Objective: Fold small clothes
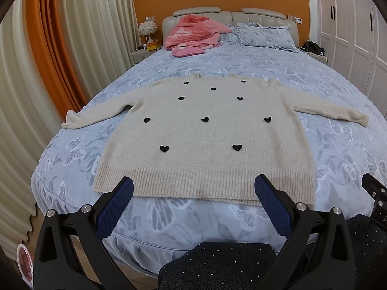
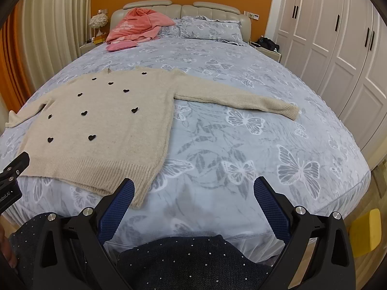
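A cream knit sweater point(image 1: 205, 133) with black hearts lies flat, front up, on the bed, both sleeves spread out sideways and its ribbed hem toward me. In the left wrist view my left gripper point(image 1: 193, 188) hovers open just short of the hem, nothing between its blue pads. From the right wrist camera the sweater point(image 2: 101, 125) sits to the left, its right sleeve point(image 2: 237, 101) stretched across the bedspread. My right gripper point(image 2: 193, 188) is open and empty, near the hem's right corner point(image 2: 137, 200).
The bed point(image 1: 338, 149) has a blue butterfly bedspread. Pink clothes point(image 1: 193, 33) and pillows point(image 1: 263, 36) lie at the headboard. Curtains point(image 1: 79, 48) hang left, white wardrobes point(image 2: 338, 60) stand right. A person's dark studded trousers point(image 2: 193, 261) show at the bottom. A yellow object point(image 2: 367, 229) lies on the floor.
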`<action>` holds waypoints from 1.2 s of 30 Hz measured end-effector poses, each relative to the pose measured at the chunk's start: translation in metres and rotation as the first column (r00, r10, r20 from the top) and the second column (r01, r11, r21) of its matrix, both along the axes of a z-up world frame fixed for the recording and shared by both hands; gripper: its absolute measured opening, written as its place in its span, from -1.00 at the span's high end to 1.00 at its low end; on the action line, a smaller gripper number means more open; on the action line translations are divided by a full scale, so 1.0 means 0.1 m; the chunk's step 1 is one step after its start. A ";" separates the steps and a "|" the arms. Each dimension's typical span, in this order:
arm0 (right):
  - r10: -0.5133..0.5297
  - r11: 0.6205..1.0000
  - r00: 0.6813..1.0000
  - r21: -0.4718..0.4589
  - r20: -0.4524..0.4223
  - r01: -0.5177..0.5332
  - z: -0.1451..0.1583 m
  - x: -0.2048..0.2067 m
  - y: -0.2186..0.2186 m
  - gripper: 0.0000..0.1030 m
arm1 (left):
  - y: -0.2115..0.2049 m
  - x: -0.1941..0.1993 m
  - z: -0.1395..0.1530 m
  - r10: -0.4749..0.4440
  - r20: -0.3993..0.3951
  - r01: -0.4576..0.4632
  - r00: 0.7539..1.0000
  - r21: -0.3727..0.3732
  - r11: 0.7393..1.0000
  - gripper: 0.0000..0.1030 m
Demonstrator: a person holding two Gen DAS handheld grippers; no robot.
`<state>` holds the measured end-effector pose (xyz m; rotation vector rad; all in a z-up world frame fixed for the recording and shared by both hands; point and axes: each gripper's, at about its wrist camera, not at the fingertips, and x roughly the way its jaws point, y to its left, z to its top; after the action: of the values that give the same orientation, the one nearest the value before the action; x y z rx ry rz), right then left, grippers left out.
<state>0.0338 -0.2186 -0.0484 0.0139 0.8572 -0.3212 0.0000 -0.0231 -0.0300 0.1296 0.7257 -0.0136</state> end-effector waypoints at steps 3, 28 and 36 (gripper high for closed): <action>0.000 1.000 1.000 0.001 -0.001 0.000 0.00 0.00 0.00 -0.89 | 0.00 0.00 0.00 -0.001 -0.001 0.001 1.000 0.000 1.000 -0.90; -0.003 1.000 1.000 0.006 -0.004 0.004 -0.01 0.00 -0.02 -0.89 | 0.00 0.01 0.01 -0.001 0.000 0.001 1.000 0.001 1.000 -0.90; -0.005 1.000 1.000 0.007 -0.005 0.005 -0.01 0.00 -0.03 -0.89 | 0.00 0.00 0.01 0.000 -0.001 0.000 1.000 0.001 1.000 -0.90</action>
<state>0.0334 -0.2213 -0.0492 0.0219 0.8637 -0.3228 0.0005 -0.0229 -0.0294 0.1307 0.7268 -0.0136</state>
